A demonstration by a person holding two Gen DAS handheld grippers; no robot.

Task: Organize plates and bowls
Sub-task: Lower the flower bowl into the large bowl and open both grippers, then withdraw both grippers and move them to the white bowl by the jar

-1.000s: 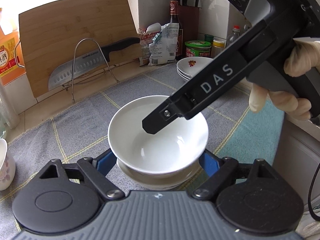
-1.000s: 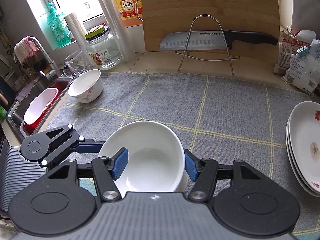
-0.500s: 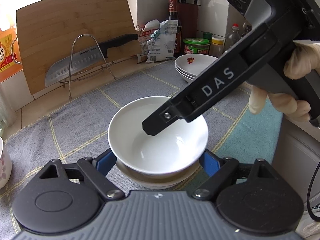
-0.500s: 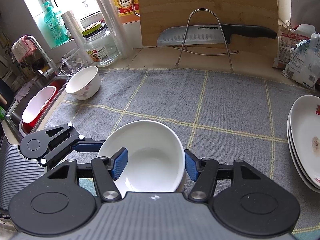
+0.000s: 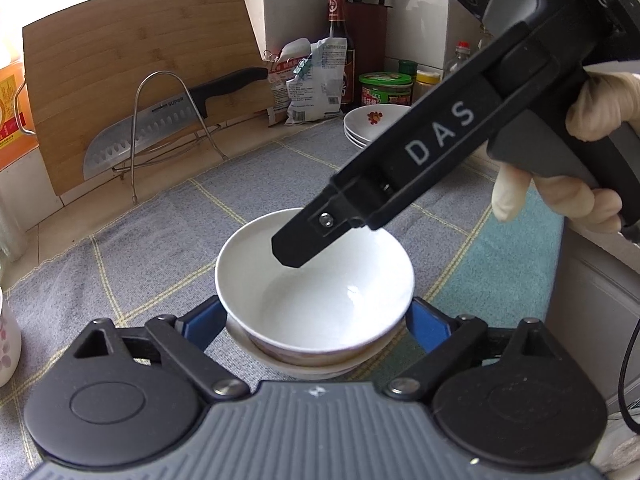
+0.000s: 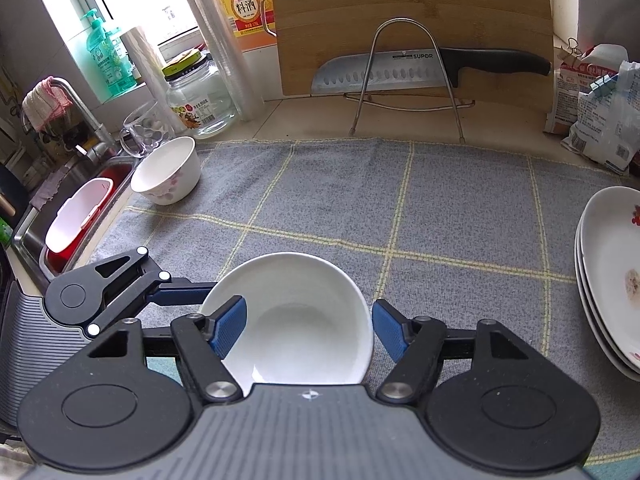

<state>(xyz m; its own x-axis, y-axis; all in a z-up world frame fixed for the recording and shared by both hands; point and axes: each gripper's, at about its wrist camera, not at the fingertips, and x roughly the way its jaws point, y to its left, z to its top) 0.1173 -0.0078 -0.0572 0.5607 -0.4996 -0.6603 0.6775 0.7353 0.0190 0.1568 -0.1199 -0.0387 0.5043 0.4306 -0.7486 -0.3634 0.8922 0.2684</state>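
A white bowl (image 5: pixel 316 280) sits nested on a second bowl (image 5: pixel 304 364) on the grey mat; it also shows in the right wrist view (image 6: pixel 296 320). My left gripper (image 5: pixel 316 320) is open, with its blue pads on either side of the bowl stack. My right gripper (image 6: pixel 308 332) is open and hovers above the bowl, one finger (image 5: pixel 304 240) over its inside, touching nothing. A floral bowl (image 6: pixel 166 176) stands at the mat's far left. A stack of floral plates (image 6: pixel 612 280) sits at the right; it also shows in the left wrist view (image 5: pixel 372 120).
A cutting board (image 6: pixel 412 20) leans on the back wall with a knife (image 6: pixel 420 68) on a wire rack. A glass jar (image 6: pixel 200 100), a mug (image 6: pixel 142 128) and a sink (image 6: pixel 76 216) are at the left. Food bags (image 6: pixel 600 120) are at the back right.
My right gripper has lifted up and back from the top bowl. The left gripper has stayed around the bowl stack.
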